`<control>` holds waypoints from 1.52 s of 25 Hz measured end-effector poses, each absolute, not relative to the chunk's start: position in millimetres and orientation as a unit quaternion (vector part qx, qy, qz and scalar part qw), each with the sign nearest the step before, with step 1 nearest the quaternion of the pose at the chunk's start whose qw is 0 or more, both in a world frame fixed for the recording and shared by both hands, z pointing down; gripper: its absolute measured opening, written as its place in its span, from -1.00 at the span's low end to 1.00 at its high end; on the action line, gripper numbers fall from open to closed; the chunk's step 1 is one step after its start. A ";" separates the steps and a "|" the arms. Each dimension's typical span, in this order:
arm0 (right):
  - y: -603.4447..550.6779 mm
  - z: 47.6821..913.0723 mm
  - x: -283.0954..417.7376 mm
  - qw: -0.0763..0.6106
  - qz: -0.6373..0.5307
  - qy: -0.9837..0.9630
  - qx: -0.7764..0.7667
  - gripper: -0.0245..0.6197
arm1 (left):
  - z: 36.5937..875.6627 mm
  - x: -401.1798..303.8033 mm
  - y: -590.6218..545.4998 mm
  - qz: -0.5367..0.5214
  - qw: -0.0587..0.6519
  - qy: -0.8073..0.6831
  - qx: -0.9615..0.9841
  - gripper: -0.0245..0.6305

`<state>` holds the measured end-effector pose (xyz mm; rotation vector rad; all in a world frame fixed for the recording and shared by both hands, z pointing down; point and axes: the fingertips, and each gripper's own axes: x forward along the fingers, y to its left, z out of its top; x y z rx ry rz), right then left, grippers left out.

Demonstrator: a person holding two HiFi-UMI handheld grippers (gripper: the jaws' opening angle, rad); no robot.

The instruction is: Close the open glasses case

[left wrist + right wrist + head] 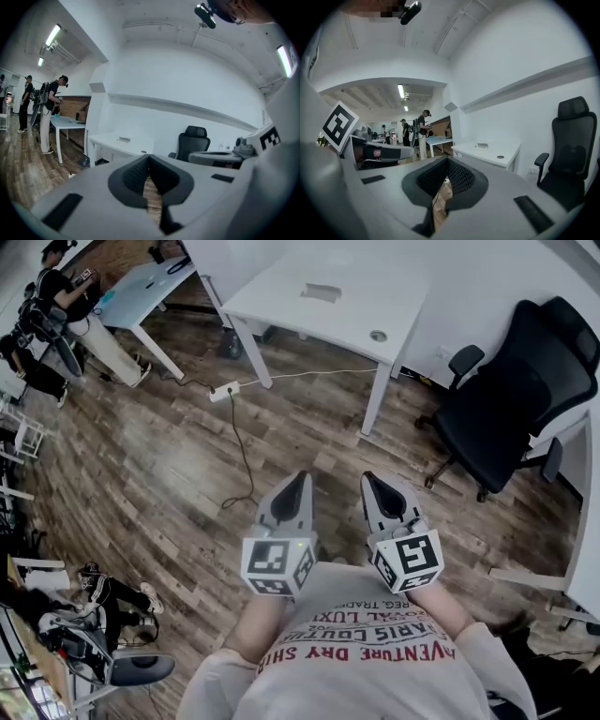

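A small grey object (322, 292), possibly the glasses case, lies on the white desk (281, 296) far ahead; it is too small to tell whether it stands open. It also shows as a speck (124, 139) in the left gripper view and as a speck (482, 146) in the right gripper view. My left gripper (298, 480) and right gripper (371, 482) are held side by side close to my chest, above the wooden floor. Both point forward, far from the desk. The left gripper (148, 158) and the right gripper (447, 161) are shut with nothing between the pads.
A black office chair (514, 395) stands to the right of the desk. A white power strip (223, 390) and its cable (246, 460) lie on the floor ahead. A light blue table (141, 287) with people (66, 310) beside it is at the far left. Gear clutters the left edge.
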<state>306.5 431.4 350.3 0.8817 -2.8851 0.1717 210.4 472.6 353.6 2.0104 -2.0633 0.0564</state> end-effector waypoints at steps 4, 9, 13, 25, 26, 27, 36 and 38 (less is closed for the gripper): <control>416.9 360.1 287.3 0.068 0.068 -0.953 0.288 -0.89 | 365.2 192.8 458.3 0.019 0.143 -0.709 0.690 -0.91; 387.8 367.4 245.7 0.074 0.072 -0.951 0.292 -0.89 | 372.3 150.8 426.6 0.020 0.147 -0.704 0.694 -0.91; 353.9 365.9 199.9 0.078 0.068 -0.946 0.307 -0.89 | 372.8 103.0 391.5 0.016 0.155 -0.694 0.703 -0.91; 223.0 352.0 44.8 0.081 0.085 -0.919 0.375 -0.89 | 353.6 -72.2 254.5 0.025 0.163 -0.654 0.738 -0.91; 215.1 351.5 34.7 0.081 0.086 -0.918 0.379 -0.89 | 352.5 -83.0 245.4 0.027 0.163 -0.651 0.741 -0.91; 207.9 351.4 25.3 0.081 0.087 -0.916 0.382 -0.89 | 351.7 -93.1 237.4 0.029 0.162 -0.648 0.743 -0.91; 139.2 365.2 -16.3 0.100 0.099 -0.906 0.398 -0.89 | 371.0 -145.7 174.7 0.039 0.187 -0.640 0.744 -0.91; 117.6 371.0 -18.5 0.102 0.105 -0.905 0.400 -0.89 | 375.6 -149.8 155.5 0.042 0.189 -0.641 0.743 -0.91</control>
